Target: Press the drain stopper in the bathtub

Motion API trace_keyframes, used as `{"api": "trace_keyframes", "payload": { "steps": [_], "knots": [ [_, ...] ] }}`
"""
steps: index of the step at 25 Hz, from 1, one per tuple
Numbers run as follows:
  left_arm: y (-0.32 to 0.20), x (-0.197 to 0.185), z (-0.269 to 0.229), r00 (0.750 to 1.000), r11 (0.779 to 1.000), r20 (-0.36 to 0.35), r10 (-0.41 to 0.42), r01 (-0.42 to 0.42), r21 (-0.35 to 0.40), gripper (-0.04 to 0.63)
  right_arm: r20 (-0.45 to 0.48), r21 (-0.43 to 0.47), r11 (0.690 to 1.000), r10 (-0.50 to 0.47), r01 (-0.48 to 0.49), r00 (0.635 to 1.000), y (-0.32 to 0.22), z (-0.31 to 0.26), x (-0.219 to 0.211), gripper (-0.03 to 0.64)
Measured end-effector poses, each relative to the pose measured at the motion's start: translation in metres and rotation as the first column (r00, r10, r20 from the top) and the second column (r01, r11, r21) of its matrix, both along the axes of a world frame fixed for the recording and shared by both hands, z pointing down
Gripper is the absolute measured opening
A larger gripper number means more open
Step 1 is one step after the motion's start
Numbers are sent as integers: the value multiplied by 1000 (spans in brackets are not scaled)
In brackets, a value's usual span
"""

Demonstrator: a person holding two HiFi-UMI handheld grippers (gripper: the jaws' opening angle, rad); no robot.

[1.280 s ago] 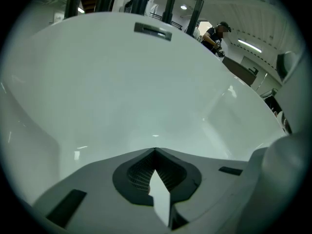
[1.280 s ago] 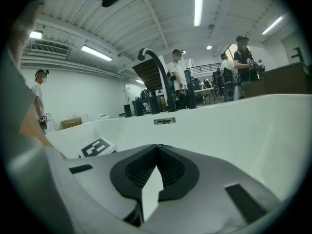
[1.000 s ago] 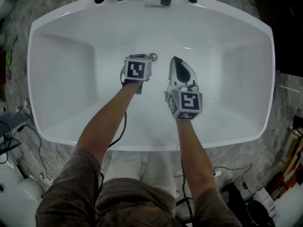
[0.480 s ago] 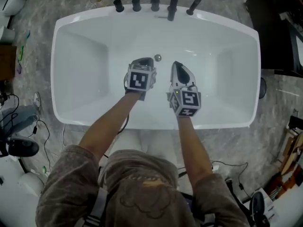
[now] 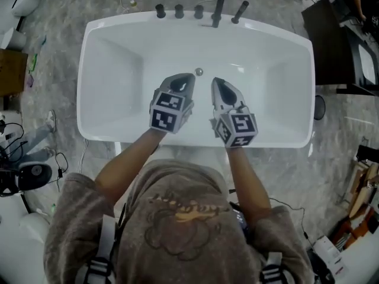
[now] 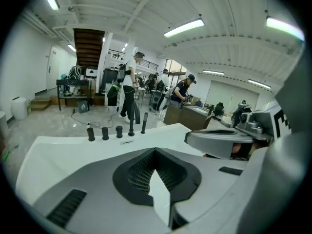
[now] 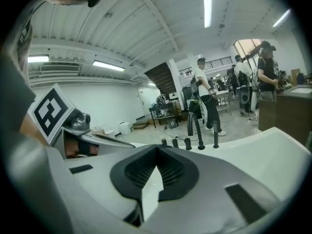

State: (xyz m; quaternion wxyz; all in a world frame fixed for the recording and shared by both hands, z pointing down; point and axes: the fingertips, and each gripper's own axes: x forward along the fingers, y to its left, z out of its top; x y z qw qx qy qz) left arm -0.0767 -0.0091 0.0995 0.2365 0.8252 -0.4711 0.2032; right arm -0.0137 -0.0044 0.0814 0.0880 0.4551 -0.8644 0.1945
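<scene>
The white bathtub (image 5: 112, 58) lies below me, and its small round metal drain stopper (image 5: 199, 71) shows uncovered on the tub floor near the far wall. My left gripper (image 5: 184, 77) is held above the tub, just left of and nearer than the stopper, apart from it. My right gripper (image 5: 217, 82) hangs beside it, just right of the stopper. Both are shut and hold nothing. In the left gripper view the shut left gripper (image 6: 155, 151) points level over the tub rim, as does the right gripper (image 7: 156, 148) in its own view.
Black taps and a spout (image 5: 217, 7) stand in a row on the tub's far rim (image 5: 195, 21). Cables and gear lie on the grey floor at left (image 5: 29, 158). Dark furniture (image 5: 331, 46) stands right. People (image 6: 129, 89) stand beyond the tub.
Both grippers have risen from near the tub floor and drawn back toward me. The left gripper has come away from the stopper, which now shows fully. The head view has pulled back.
</scene>
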Motion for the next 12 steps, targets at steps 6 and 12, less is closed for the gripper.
{"api": "trace_keyframes", "payload": {
  "steps": [6, 12],
  "knots": [
    [35, -7, -61, 998, 991, -17, 68, -66, 115, 2, 65, 49, 996, -79, 76, 995, 33, -63, -16, 2],
    [56, -14, -118, 993, 967, -37, 116, -104, 234, 2, 63, 139, 974, -188, 178, 980, 62, -115, -30, 2]
  ]
}}
